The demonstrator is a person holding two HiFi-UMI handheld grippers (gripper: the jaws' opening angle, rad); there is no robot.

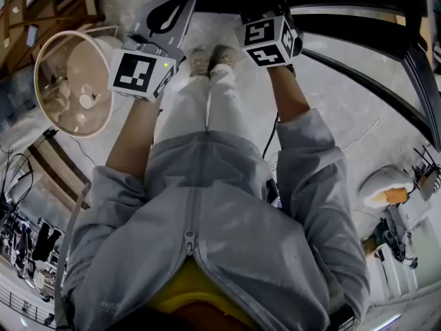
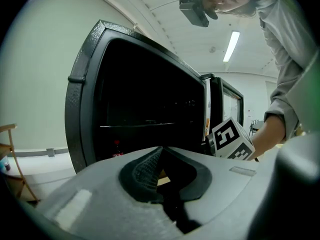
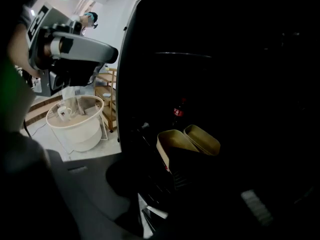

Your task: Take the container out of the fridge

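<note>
Deep in the dark black fridge (image 2: 85, 84) lies a tan container (image 3: 174, 140), with a second tan piece (image 3: 202, 139) leaning beside it. My right gripper (image 3: 172, 169) reaches into the fridge with its jaws apart and the container's near edge at their tips. I cannot tell whether the pads touch it. Its marker cube (image 1: 270, 38) (image 2: 231, 140) shows at the fridge opening. My left gripper (image 1: 167, 9) (image 2: 161, 154) hangs outside the fridge, shut and holding nothing.
A bottle with a red label (image 3: 178, 111) stands behind the container. A round white tub (image 1: 72, 81) (image 3: 75, 119) holding a mug sits on the floor at the left, wooden shelving (image 3: 107, 99) behind it. The person's feet (image 1: 210, 59) stand close before the fridge.
</note>
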